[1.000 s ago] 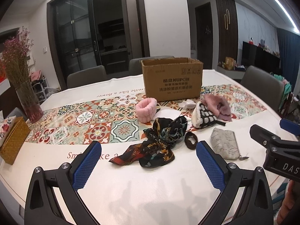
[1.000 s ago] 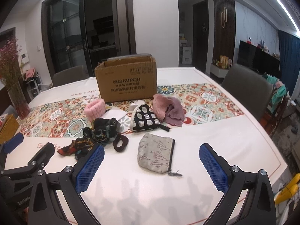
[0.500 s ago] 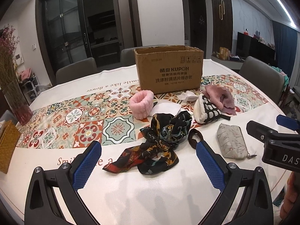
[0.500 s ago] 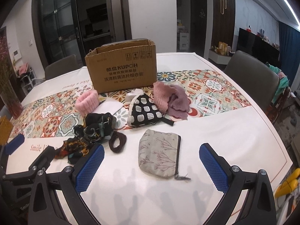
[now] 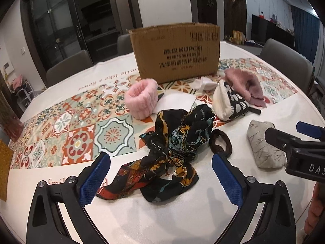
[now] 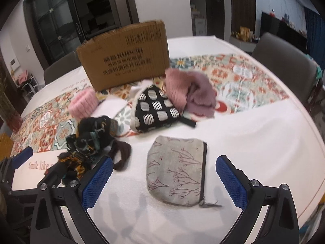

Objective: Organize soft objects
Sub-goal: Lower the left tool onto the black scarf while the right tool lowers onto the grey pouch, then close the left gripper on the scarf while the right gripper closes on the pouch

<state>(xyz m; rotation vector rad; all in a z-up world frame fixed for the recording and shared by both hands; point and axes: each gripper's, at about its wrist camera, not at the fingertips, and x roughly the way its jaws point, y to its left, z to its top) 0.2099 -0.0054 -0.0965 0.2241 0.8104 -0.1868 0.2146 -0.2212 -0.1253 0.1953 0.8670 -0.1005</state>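
A dark patterned scarf (image 5: pixel 172 150) lies crumpled on the table, just ahead of my open left gripper (image 5: pixel 160 174). Beside it rests a brown hair tie (image 5: pixel 220 142). Between the fingers of my open right gripper (image 6: pixel 164 180) lies a grey zip pouch (image 6: pixel 176 168) with a twig print. Farther back are a pink fluffy headband (image 5: pixel 141 97), a black-and-white spotted pouch (image 6: pixel 154 107), a mauve knit piece (image 6: pixel 191 89) and white cloths (image 5: pixel 176 101). An open cardboard box (image 5: pixel 176 52) stands behind them all.
A tiled-pattern runner (image 5: pixel 81 126) crosses the white tablecloth. Grey chairs (image 6: pixel 284 61) ring the round table. A woven yellow box (image 5: pixel 4 162) and a vase base (image 5: pixel 10 126) sit at the left edge. The right gripper's body (image 5: pixel 300 150) shows in the left wrist view.
Both grippers have moved forward and down toward the table; the scarf and the grey pouch now sit closer and larger. Nothing has been gripped.
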